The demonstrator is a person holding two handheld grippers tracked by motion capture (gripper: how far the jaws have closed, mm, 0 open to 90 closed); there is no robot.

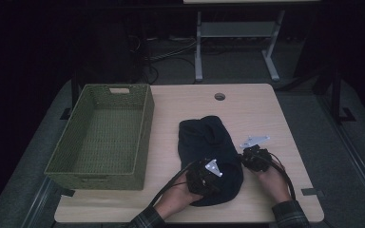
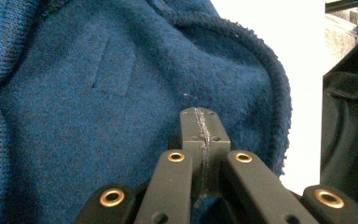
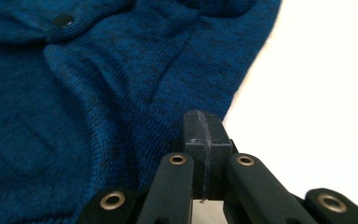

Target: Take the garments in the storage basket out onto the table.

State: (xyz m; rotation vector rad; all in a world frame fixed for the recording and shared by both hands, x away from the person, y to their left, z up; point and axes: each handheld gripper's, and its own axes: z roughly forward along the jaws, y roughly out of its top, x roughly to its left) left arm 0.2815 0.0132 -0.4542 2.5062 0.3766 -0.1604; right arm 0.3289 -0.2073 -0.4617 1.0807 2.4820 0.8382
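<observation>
A dark blue knitted garment (image 1: pixel 210 152) lies bunched on a light wooden table (image 1: pixel 266 109), a little toward four o'clock from the table's middle. A green woven basket (image 1: pixel 145 137) stands empty at nine o'clock of it, well apart.

The left gripper (image 1: pixel 208 176) rests over the garment's near end, at about six o'clock of the cloth. In the left gripper view its jaws are pressed fully together, tips above fleecy fabric (image 2: pixel 121 93), pinching nothing that can be seen. The right gripper (image 1: pixel 255 158) sits at the garment's edge, at about four o'clock. Its jaws are likewise pressed together, tips over the knit hem (image 3: pixel 121 93) where it meets bare table, gripping nothing.

Judged from this, the work is at its start: both tools are arriving at the near end before any grasp. The next move likely calls for parting the jaws and pinching the near edge.

The garment's long axis runs from twelve to six o'clock, its narrower end pointing to twelve.
</observation>
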